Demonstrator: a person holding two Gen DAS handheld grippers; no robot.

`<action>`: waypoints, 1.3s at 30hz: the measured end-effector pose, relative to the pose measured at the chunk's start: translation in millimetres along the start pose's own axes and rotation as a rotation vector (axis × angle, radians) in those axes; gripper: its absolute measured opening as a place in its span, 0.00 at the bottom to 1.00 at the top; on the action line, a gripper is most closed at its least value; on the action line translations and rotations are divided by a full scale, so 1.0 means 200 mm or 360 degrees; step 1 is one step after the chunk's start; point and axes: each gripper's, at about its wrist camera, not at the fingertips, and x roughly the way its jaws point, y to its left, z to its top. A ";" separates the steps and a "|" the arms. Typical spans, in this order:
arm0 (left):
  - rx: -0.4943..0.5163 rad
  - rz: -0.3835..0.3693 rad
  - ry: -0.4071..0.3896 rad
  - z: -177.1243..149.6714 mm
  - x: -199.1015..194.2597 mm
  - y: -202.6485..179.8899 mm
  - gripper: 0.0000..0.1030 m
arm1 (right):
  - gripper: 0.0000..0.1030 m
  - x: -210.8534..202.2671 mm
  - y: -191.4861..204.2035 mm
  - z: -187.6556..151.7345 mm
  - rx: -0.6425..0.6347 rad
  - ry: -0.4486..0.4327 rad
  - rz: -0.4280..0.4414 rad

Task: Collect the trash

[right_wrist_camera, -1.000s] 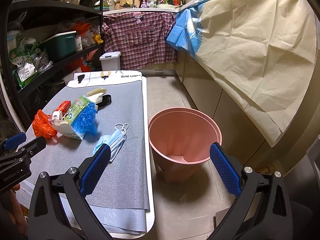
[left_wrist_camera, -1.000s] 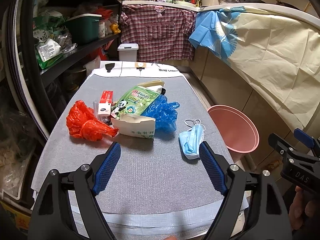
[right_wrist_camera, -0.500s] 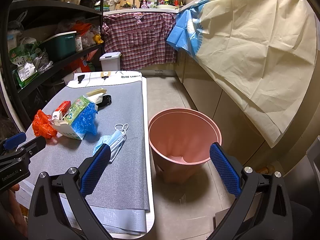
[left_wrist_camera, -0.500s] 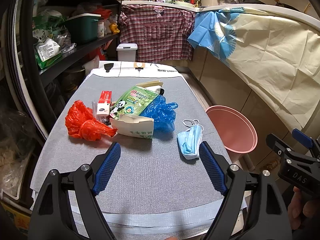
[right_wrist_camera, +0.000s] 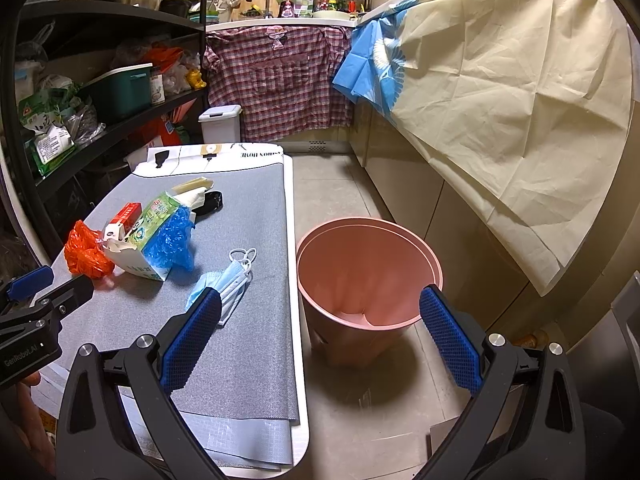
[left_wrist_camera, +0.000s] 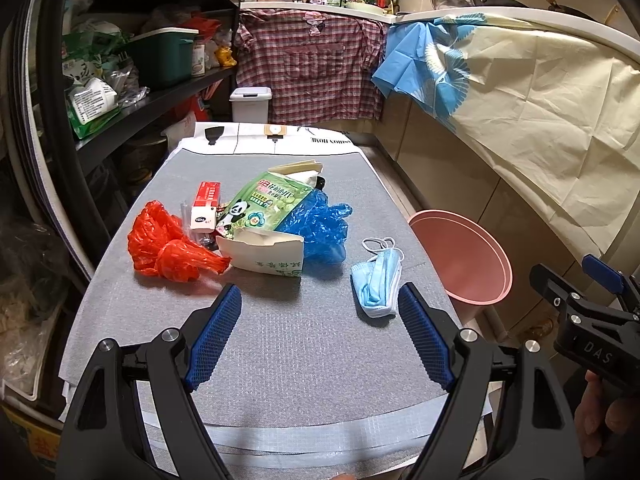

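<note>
Trash lies in a loose cluster on the grey woven mat that covers the table: a crumpled orange plastic bag at the left, a small red-and-white carton behind it, a green snack packet printed with a panda, a white paper box with its flap torn open and a crinkled blue plastic bag pressed against the box's right side. A folded light-blue face mask with white ear loops sits apart from the pile, near the mat's right edge. The left gripper hovers low over the near part of the mat with its blue-padded jaws spread wide and nothing between them; the mask lies just beyond its right fingertip. The right gripper is likewise spread wide and holds nothing, aimed at the round pink plastic bin that stands on the tiled floor just beside the table's right edge. In the right wrist view the mask shows just past the left pad, partly hidden by it.
</note>
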 end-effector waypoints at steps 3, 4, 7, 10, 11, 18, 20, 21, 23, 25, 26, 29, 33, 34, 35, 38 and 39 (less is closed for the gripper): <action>0.0001 -0.0002 -0.0001 0.00 0.00 -0.01 0.76 | 0.94 0.00 -0.01 0.01 -0.0003 -0.0002 0.0000; 0.0001 -0.0002 -0.0001 0.00 0.00 0.00 0.76 | 0.94 0.00 0.00 0.00 0.0001 -0.0001 0.0001; -0.0001 -0.0004 0.0002 0.00 0.01 0.00 0.76 | 0.94 0.00 0.00 0.00 0.0004 -0.0001 0.0000; 0.0000 -0.0007 0.0001 0.00 0.01 0.00 0.76 | 0.94 0.00 0.00 0.00 -0.0001 -0.0004 0.0000; 0.0000 -0.0006 0.0001 0.00 0.01 0.00 0.76 | 0.94 0.00 0.00 0.00 -0.0001 -0.0003 0.0001; -0.0006 -0.0018 0.0008 0.00 0.01 0.01 0.75 | 0.94 0.00 0.00 0.00 0.0002 -0.0004 0.0004; -0.0007 -0.0020 0.0008 0.00 0.00 0.01 0.74 | 0.94 0.00 0.00 0.00 -0.0001 -0.0003 0.0002; -0.0006 -0.0023 0.0010 0.00 0.00 0.01 0.72 | 0.93 0.00 -0.01 0.01 0.0003 -0.0001 0.0004; 0.0002 -0.0026 0.0015 0.01 0.01 0.01 0.71 | 0.92 0.00 -0.01 0.02 0.0014 0.0000 0.0004; -0.0002 -0.0029 0.0017 0.01 0.01 0.02 0.69 | 0.90 0.00 -0.01 0.03 0.0029 -0.0004 0.0005; -0.0006 -0.0028 0.0019 0.02 0.01 0.03 0.67 | 0.89 0.00 -0.01 0.04 0.0034 -0.0005 0.0012; -0.0014 -0.0022 0.0026 0.05 0.01 0.06 0.59 | 0.78 0.01 0.01 0.07 0.0020 -0.0016 0.0025; 0.0015 0.0000 0.0032 0.13 0.03 0.10 0.44 | 0.62 0.00 0.02 0.17 0.0044 -0.0092 0.0055; 0.0019 0.0002 0.0049 0.16 0.04 0.13 0.40 | 0.60 0.00 0.03 0.20 0.0054 -0.0110 0.0065; 0.0042 0.0021 0.0066 0.20 0.06 0.15 0.38 | 0.55 0.01 0.03 0.24 0.0056 -0.0123 0.0084; 0.0078 0.0039 0.0074 0.31 0.11 0.23 0.34 | 0.47 0.06 0.07 0.35 0.0070 -0.0143 0.0156; 0.0078 0.0043 0.0078 0.34 0.13 0.27 0.33 | 0.45 0.09 0.09 0.38 0.0073 -0.0141 0.0170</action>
